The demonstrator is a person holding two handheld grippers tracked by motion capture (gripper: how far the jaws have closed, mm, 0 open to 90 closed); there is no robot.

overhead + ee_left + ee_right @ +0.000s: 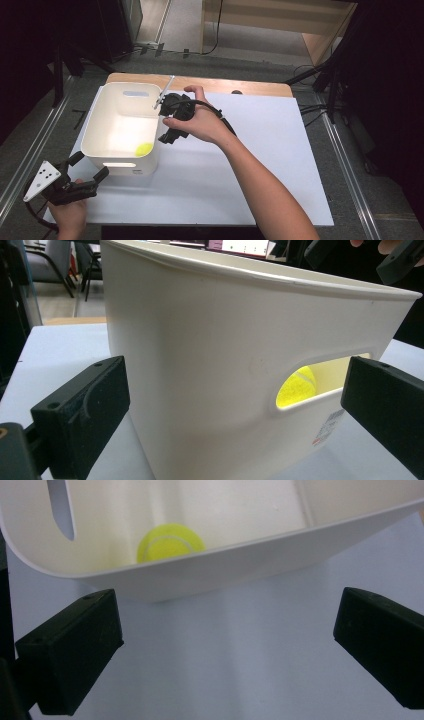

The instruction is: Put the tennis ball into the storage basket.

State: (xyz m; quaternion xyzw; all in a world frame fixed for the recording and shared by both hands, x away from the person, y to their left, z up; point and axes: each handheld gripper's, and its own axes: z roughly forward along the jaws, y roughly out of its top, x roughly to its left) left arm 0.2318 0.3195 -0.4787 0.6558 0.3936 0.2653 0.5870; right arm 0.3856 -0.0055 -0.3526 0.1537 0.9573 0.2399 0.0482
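Inside one white bin (100, 125), a single yellow tennis ball (144, 148) lay ahead of the right gripper (169, 122), jaws spread apart. Beside the bin's near wall, the left gripper (89, 167) also gaped, empty, on one white table (260, 165).

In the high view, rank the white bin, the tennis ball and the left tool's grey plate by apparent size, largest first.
1. white bin
2. grey plate on the left tool, though it lies nearer the camera
3. tennis ball
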